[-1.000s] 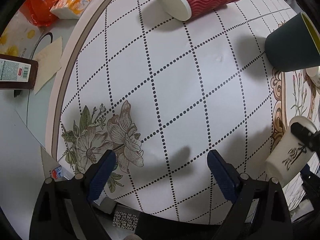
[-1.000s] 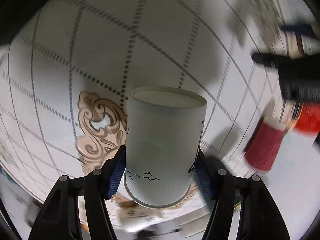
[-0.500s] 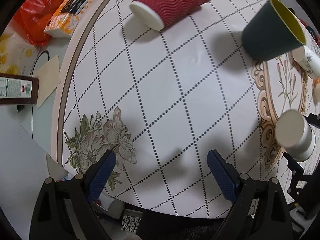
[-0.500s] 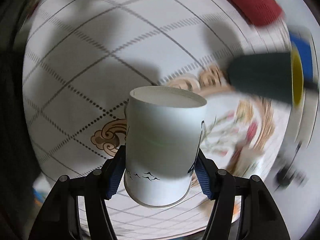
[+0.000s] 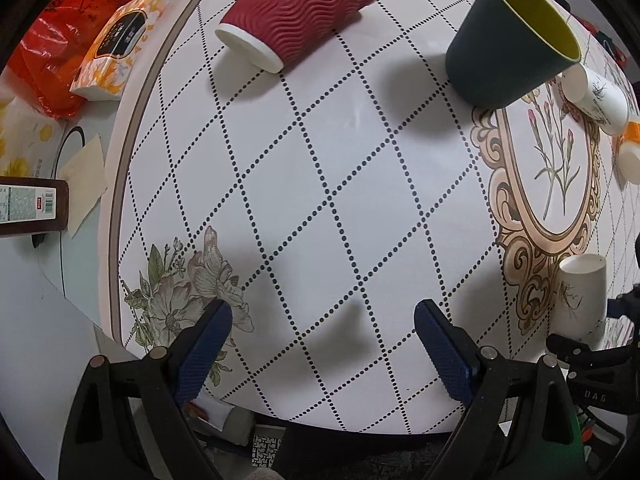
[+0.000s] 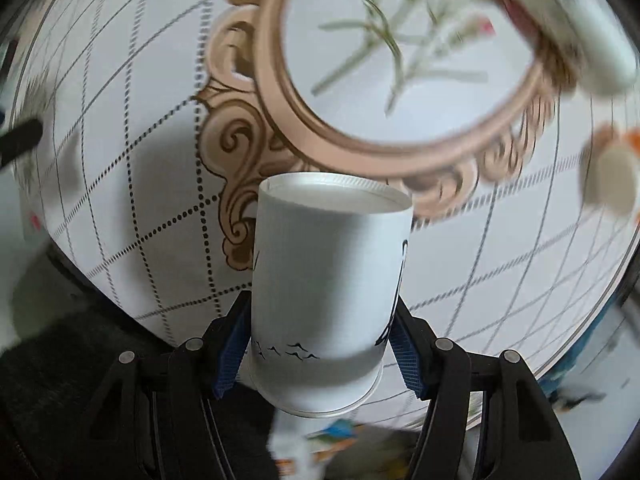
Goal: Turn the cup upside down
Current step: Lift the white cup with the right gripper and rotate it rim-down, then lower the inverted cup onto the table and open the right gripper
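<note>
- Red ribbed cup (image 5: 298, 10), lying on its side, top centre of the left view.
- Dark green cup (image 5: 508, 40) with a yellow inside, upper right.
- Tissue pack (image 5: 116, 48) and red bag (image 5: 52, 60), upper left, off the patterned desk (image 5: 320, 200).

Left gripper (image 5: 322, 344): black plastic arms, silver round screws, textured blue pads (image 5: 202, 350). Right gripper (image 6: 318, 354): same black frame, silver screws, blue ribbed pads (image 6: 228, 354); in the left view its black body shows pale "DAS" lettering.
</note>
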A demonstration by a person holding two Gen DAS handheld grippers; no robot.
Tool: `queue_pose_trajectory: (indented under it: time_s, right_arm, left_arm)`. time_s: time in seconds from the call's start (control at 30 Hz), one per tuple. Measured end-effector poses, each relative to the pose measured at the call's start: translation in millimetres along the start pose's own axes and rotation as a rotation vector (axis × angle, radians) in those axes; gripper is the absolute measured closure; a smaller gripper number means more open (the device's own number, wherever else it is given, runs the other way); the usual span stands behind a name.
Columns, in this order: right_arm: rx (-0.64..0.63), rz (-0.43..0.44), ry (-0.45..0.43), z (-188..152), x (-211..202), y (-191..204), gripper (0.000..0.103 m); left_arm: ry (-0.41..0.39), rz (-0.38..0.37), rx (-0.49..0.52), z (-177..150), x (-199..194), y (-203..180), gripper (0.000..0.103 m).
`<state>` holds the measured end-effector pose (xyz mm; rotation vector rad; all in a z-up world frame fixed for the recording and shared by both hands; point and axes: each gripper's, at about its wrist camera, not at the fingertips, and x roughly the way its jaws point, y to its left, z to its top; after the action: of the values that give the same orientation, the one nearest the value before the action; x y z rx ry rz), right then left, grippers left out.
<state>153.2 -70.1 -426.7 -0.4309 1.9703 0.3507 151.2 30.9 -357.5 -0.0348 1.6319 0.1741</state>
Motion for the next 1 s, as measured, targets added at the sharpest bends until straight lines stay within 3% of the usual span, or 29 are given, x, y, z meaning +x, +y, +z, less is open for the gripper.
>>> queue_pose_trajectory:
  time_s: [0.17, 0.33, 0.37, 0.43, 0.67, 0.77, 0.8, 1.0]
  right_arm:
    - [0.097, 0.068, 0.04, -1, 7, -13, 0.036]
    - [0.147, 0.089, 0.066, -19, 12, -46, 0.033]
    - [0.152, 0.1, 0.071, -18, 12, -53, 0.032]
    - [0.165, 0.112, 0.073, -10, 6, -69, 0.019]
    - [0.192, 0.1, 0.042, 14, -16, -101, 0.019]
    - [0.181, 0.075, 0.016, 26, -22, -106, 0.028]
    - [0.18, 0.069, 0.01, 30, -30, -113, 0.04]
    - [0.187, 0.084, -0.049, 30, -43, -121, 0.042]
  left_arm:
    - [-0.001, -0.004, 0.011, -13, 6, 19, 0.01]
    - [-0.001, -0.004, 0.014, -11, 6, 13, 0.01]
    - [-0.001, -0.002, 0.014, -11, 6, 12, 0.01]
    - [0.001, -0.004, 0.014, -11, 9, 17, 0.01]
    - [0.0, -0.006, 0.017, -12, 12, 18, 0.01]
    - [-0.001, -0.006, 0.021, -13, 12, 16, 0.01]
    - [-0.002, -0.005, 0.023, -14, 12, 15, 0.01]
    - [-0.002, -0.004, 0.037, -17, 11, 9, 0.01]
